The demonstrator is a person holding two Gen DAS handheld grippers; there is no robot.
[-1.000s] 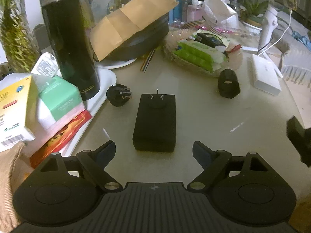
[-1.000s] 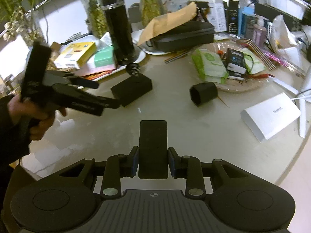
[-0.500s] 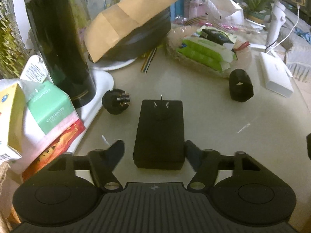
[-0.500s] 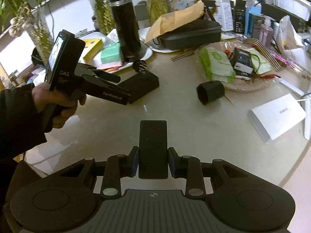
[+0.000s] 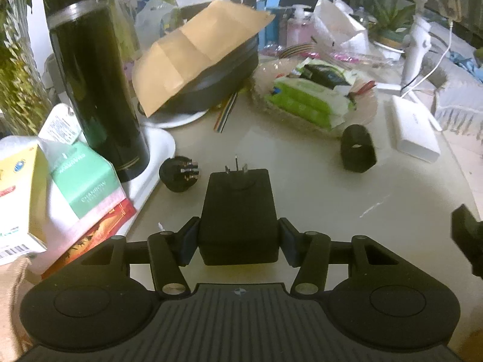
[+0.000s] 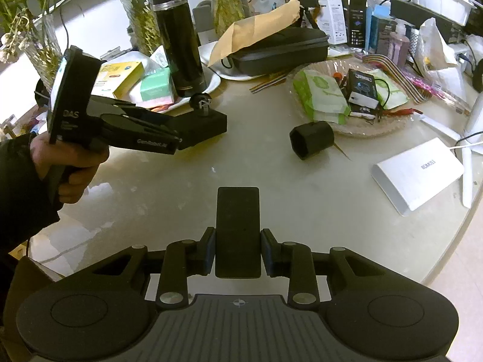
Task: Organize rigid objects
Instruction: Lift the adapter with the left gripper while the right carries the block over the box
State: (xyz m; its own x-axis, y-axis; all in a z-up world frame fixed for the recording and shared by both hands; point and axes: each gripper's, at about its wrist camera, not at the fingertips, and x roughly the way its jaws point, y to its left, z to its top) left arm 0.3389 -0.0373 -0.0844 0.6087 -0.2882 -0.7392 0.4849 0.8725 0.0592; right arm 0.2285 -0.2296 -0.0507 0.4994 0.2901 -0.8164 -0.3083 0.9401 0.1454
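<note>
My left gripper is shut on a black power adapter, prongs pointing away; the right wrist view shows it held at the table's left. My right gripper is shut on a flat black rectangular block above the near table. A small black round plug lies just left of the adapter. A black hexagonal sleeve lies on its side to the right, also in the right wrist view.
A tall black flask stands on a white tray at left, beside boxes. A black case under a brown envelope and a glass dish of packets sit behind. A white power bank lies right.
My left gripper moved forward around the power adapter and closed on it. My right gripper kept its hold on the black block.
</note>
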